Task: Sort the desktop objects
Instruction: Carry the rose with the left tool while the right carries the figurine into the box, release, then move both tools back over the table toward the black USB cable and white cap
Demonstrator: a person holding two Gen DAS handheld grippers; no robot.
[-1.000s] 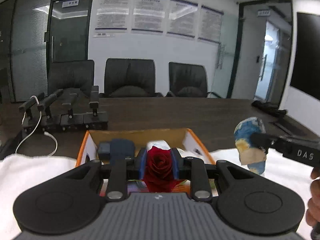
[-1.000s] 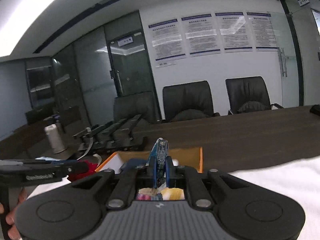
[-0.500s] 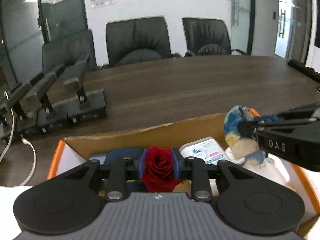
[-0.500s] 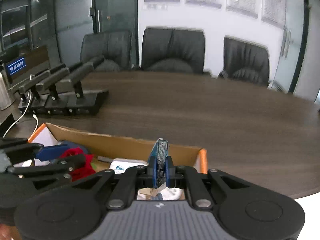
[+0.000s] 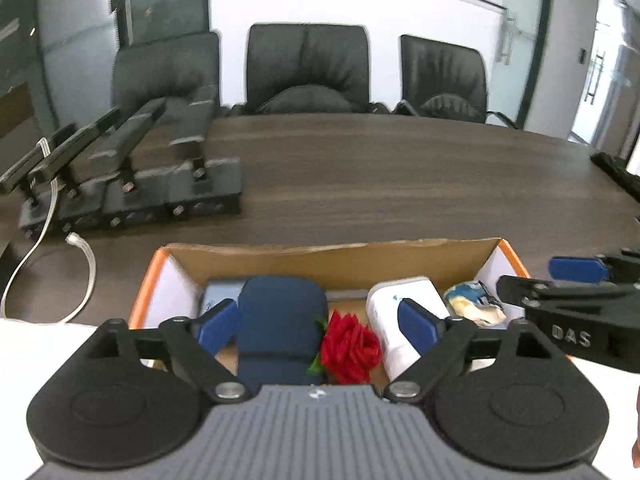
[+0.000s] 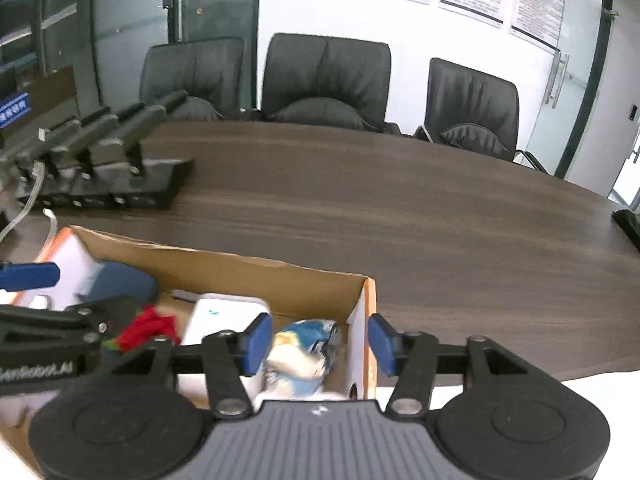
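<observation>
An orange cardboard box [image 5: 332,258] [image 6: 362,316] sits at the near table edge. In it lie a red rose [image 5: 350,350] [image 6: 146,326], a dark blue case [image 5: 280,320] [image 6: 120,284], a white pack [image 5: 404,304] [image 6: 220,316] and a blue-and-cream packet [image 5: 474,304] [image 6: 302,350]. My left gripper [image 5: 320,326] hangs over the box, jaws opening wide, the rose loose between them and untouched. My right gripper [image 6: 318,340] is over the box's right end, jaws opening, the packet lying free below them. The right gripper [image 5: 568,280] also reaches in from the right in the left wrist view.
A row of black desk microphones [image 5: 132,184] [image 6: 100,168] with a white cable [image 5: 80,276] stands at the left on the dark wooden table [image 5: 400,184]. Black office chairs [image 5: 308,68] line the far side. White cloth [image 6: 520,376] covers the near table edge.
Both grippers came down over the box and opened. The rose dropped from the left gripper into the box, and the blue-and-cream packet dropped from the right gripper.
</observation>
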